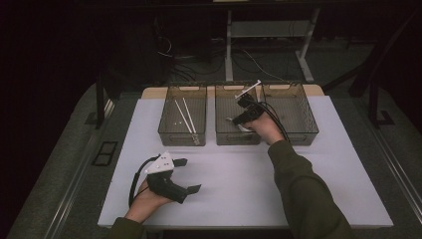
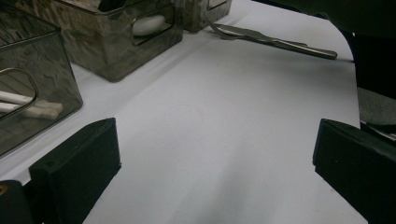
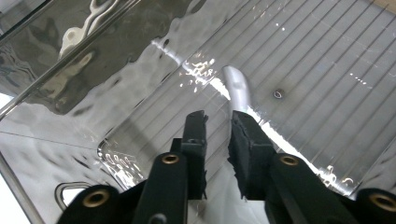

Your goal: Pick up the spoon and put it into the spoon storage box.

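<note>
Right hand-held gripper (image 1: 245, 110) (jaws slightly parted) angled down into middle bin (image 1: 225, 137)

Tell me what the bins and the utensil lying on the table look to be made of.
Bins: smoke-tinted clear plastic, glossy. Their contents show through the walls, and the ribbed floor throws bright glints.
Utensil: probably steel with a satin finish. It is grey, slim and has a soft sheen.

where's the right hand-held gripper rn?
High view: the right hand-held gripper is over the middle bin, between the left bin and the right bin.
</note>
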The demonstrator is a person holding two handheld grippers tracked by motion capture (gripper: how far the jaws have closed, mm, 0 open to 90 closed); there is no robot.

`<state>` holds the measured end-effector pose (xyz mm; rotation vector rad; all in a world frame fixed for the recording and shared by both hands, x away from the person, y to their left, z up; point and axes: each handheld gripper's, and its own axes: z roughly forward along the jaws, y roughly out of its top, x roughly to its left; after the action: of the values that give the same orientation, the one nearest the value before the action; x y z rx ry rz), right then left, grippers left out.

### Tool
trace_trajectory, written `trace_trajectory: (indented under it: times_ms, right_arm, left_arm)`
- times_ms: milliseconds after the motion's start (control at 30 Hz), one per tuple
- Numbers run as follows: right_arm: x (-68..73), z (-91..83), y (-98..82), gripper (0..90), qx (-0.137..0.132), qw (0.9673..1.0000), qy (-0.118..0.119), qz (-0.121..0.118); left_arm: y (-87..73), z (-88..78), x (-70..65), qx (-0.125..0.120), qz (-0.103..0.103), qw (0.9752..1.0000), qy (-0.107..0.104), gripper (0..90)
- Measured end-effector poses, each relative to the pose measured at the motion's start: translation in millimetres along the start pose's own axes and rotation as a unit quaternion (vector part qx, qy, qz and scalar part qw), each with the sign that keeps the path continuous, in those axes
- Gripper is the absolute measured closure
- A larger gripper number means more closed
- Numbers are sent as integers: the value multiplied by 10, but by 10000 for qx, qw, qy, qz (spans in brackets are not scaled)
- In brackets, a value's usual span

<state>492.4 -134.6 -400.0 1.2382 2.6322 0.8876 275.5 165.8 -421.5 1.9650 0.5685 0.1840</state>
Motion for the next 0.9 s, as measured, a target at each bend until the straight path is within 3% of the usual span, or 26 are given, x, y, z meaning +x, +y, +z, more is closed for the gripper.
trace_trajectory:
  times_ms: [333,633,900]
  right_arm:
    - [-10,-146,-4,548,-336,9992,183,114]
    - [25,-429,-58,443,-738,9971,204,29]
    - [90,-609,-204,406,-1005,9944,331,-7]
  left_arm:
    - [-4,-3,4,9,3,10000,20,0]
    - [-13,-6,11,18,-20,10000,35,0]
    - [-38,-20,26,3,-80,10000,52,0]
